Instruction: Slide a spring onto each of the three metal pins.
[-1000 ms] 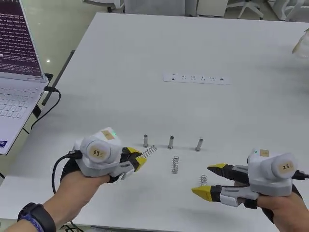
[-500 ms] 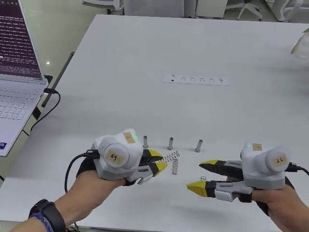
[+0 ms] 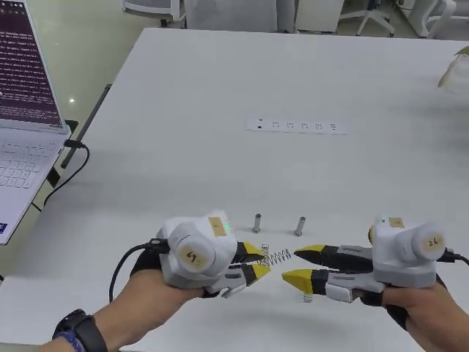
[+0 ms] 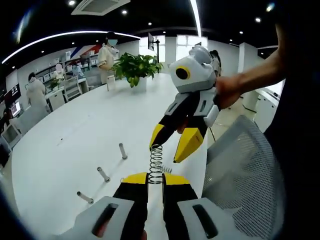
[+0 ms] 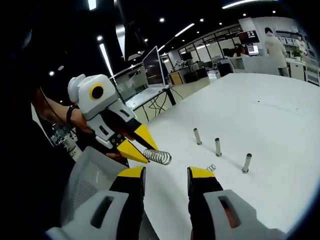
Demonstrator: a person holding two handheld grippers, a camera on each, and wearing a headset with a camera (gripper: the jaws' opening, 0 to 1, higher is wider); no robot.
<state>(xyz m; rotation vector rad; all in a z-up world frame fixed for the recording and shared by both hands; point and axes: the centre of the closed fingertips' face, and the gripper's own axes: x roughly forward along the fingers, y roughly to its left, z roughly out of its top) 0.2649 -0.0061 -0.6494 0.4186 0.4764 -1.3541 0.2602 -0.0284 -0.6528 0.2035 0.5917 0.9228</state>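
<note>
The right gripper (image 5: 166, 175), jaws apart, faces the left gripper (image 5: 149, 153) clamping a spring (image 5: 159, 156) (three pins (image 5: 217, 146) stand beyond).

head view high, facing down, gripper views low, close, face to face — sharing the spring (image 4: 156, 162)

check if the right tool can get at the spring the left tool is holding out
Probably yes: the right tool is open and faces the free end of the spring, which the left tool holds out toward it, with nothing between them.

Metal pins (image 5: 217, 146) on the surface (image 3: 220, 110), power strip (image 3: 296, 125) behind them, laptop (image 3: 22, 110) far left, spring (image 3: 277, 257) between left tool (image 3: 265, 261) and right tool (image 3: 289, 265) in front
</note>
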